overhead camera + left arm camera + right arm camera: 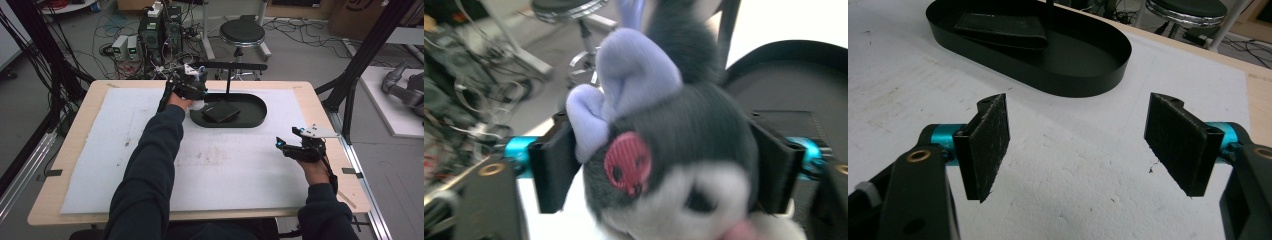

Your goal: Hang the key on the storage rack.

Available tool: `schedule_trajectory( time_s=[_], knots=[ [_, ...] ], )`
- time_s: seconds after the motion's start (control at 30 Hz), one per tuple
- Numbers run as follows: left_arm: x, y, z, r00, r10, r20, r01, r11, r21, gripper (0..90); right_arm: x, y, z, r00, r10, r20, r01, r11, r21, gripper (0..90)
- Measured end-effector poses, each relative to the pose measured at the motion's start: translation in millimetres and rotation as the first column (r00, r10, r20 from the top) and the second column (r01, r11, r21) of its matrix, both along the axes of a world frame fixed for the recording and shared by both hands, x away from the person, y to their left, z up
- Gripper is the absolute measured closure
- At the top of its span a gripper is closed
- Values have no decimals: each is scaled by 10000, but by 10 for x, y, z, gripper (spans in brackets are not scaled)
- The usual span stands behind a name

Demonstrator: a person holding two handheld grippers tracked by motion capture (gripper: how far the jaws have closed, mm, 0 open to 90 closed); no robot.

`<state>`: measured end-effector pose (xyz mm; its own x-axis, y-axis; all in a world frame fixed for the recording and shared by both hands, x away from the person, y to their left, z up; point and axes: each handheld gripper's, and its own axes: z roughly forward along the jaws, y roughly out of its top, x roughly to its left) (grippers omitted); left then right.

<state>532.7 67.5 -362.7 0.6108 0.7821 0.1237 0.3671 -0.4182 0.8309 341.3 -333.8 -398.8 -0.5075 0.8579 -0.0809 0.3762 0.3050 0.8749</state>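
At the left end of the black oval tray point(257, 114), near the table's far edge, the left gripper point(196, 92) has a plush toy point(669, 150) with dark head and lilac ears between its wide jaws; whether the pads press it I cannot tell. A black wallet point(220, 111) lies in the tray. Near the table's right edge, the right gripper point(288, 139) is spread wide above the white mat point(100, 150), holding nothing.

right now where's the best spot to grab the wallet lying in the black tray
Take the wallet across its short width, coming straight down from above. It lies flat in the oval tray, whose raised wall blocks a sideways approach. The right gripper is open and free.
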Motion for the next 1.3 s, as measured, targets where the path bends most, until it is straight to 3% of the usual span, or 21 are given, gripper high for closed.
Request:
schedule_trajectory(
  time_s=[0.03, 0.1, 0.27, 0.43, 0.57, 0.8, 1.03, 1.2, 1.3],
  knots=[
    [-10, 9, -16, 10000, -25, -6, 25, 9999, 145, 231, -1, -1, -1, 10000, -5, -1, 5, 10000, -10, 267],
    [-35, 61, -57, 10000, 18, -31, -18, 10000, 33, 231, -3, 4, -1, 10000, -22, 5, 22, 10000, -5, 267],
    [-132, 238, -73, 9997, 223, -52, -225, 9987, -460, 231, -3, 16, -5, 10000, -3, -1, 3, 10000, -48, 267],
    [-307, 408, -20, 9996, 221, 182, -200, 9941, -1070, 230, -3, 18, -8, 10000, 3, -25, -4, 10000, -70, 267],
    [-589, 602, 33, 9987, 276, 435, -193, 9837, -1790, 232, -3, 12, -7, 10000, 14, 0, -14, 10000, -90, 267],
    [-1150, 906, 113, 9901, 343, 1359, 29, 9642, -2650, 216, 5, 25, -16, 9999, 80, -64, -80, 9999, -69, 266],
    [-1612, 1100, -36, 9834, 564, 1724, -36, 9563, -2923, 204, 1, 11, -19, 9999, 55, -84, -56, 9999, -86, 266],
    [-1815, 1206, -139, 9817, 629, 1797, -79, 9565, -2916, 205, -13, 20, -17, 10000, 62, -70, -64, 9998, -176, 266],
    [-1894, 1281, -197, 9827, 712, 1712, -159, 9523, -3049, 207, -26, 18, -18, 10000, 52, -63, -53, 9998, -199, 266]
  ],
)
